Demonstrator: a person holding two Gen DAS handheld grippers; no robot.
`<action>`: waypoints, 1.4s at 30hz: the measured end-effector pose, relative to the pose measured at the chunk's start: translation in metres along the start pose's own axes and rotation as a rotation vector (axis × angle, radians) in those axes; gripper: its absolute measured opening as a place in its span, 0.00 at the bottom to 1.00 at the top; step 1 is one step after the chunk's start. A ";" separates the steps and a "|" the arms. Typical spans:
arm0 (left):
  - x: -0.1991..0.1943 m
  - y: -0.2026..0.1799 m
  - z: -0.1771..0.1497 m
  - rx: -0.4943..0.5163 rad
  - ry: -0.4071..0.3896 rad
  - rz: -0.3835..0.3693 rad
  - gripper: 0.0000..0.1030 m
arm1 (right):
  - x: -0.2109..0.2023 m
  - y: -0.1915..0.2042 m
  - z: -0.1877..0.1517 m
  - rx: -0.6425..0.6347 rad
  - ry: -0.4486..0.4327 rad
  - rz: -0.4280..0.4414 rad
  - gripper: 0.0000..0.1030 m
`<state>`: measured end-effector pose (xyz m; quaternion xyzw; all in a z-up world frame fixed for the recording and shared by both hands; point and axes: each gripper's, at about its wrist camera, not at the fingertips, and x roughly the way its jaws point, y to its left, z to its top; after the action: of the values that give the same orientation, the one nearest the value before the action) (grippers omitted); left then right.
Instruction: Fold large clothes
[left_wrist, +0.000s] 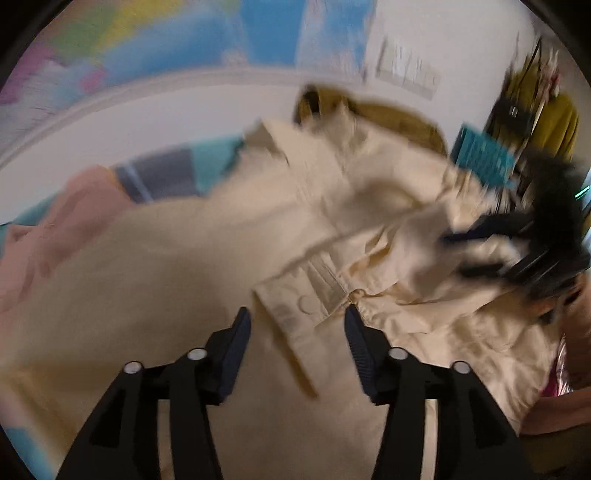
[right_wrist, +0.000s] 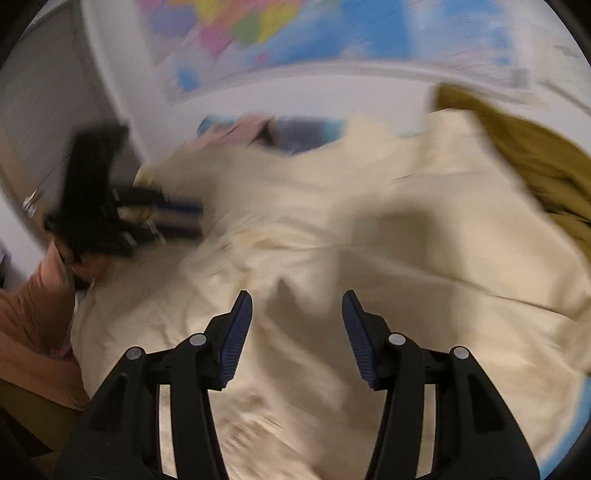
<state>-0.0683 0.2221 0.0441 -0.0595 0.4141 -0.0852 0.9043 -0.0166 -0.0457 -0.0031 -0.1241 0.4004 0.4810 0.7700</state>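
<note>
Both hand-held grippers, left (left_wrist: 297, 317) and right (right_wrist: 297, 301), hover spread and unladen over cream garment (left_wrist: 184, 258).

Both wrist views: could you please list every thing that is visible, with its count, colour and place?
jacket: one, cream, spread out across the middle, cuff lying between the left tongs' open fingers
olive garment: one, olive-brown, behind the jacket
pink cloth: one, pale pink, left of the jacket
map: one, many colours, on the wall behind
hanging clothes: mustard yellow, count unclear, far right
left tongs: black with blue pads, open, over the cuff
right tongs: black with blue pads, open, above the jacket
</note>
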 end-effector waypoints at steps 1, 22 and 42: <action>-0.011 -0.001 -0.003 0.001 -0.028 0.011 0.53 | 0.018 0.010 0.004 -0.027 0.034 0.008 0.48; -0.088 0.106 -0.128 -0.246 0.012 0.205 0.29 | 0.049 0.154 0.027 -0.200 0.043 0.397 0.51; -0.163 0.090 -0.071 -0.163 -0.156 0.110 0.33 | 0.085 0.248 0.074 -0.292 0.040 0.616 0.10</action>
<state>-0.2174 0.3403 0.1025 -0.1166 0.3508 0.0035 0.9291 -0.1695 0.1771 0.0303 -0.1155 0.3609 0.7409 0.5546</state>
